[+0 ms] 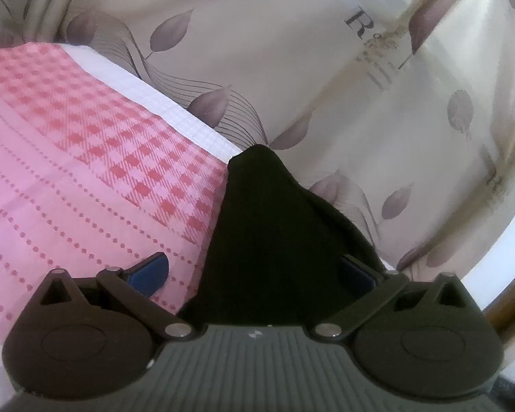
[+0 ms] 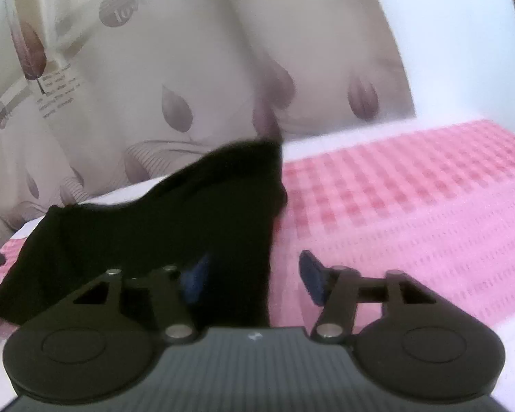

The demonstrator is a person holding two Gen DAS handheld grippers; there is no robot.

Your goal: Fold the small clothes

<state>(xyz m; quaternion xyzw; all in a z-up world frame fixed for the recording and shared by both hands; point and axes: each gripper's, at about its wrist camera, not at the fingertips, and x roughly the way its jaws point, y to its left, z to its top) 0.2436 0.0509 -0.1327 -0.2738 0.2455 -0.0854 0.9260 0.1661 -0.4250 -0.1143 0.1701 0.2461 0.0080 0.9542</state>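
A small black garment (image 1: 267, 223) lies rumpled on a pink checked cloth (image 1: 68, 154), near its far edge. In the left wrist view it rises in a peak between the fingers of my left gripper (image 1: 254, 273). The jaws stand wide; the left pad (image 1: 151, 271) is clear of the fabric and the right pad is partly covered by it. In the right wrist view the black garment (image 2: 154, 226) spreads to the left. My right gripper (image 2: 254, 279) is open over its right edge, with the right pad (image 2: 314, 281) above the pink checked cloth (image 2: 412, 206).
A cream curtain with purple leaf print (image 1: 326, 68) hangs close behind the surface; the same curtain (image 2: 189, 68) fills the back of the right wrist view. A white border (image 1: 175, 113) runs along the pink cloth's far edge. Pink cloth extends right of the garment.
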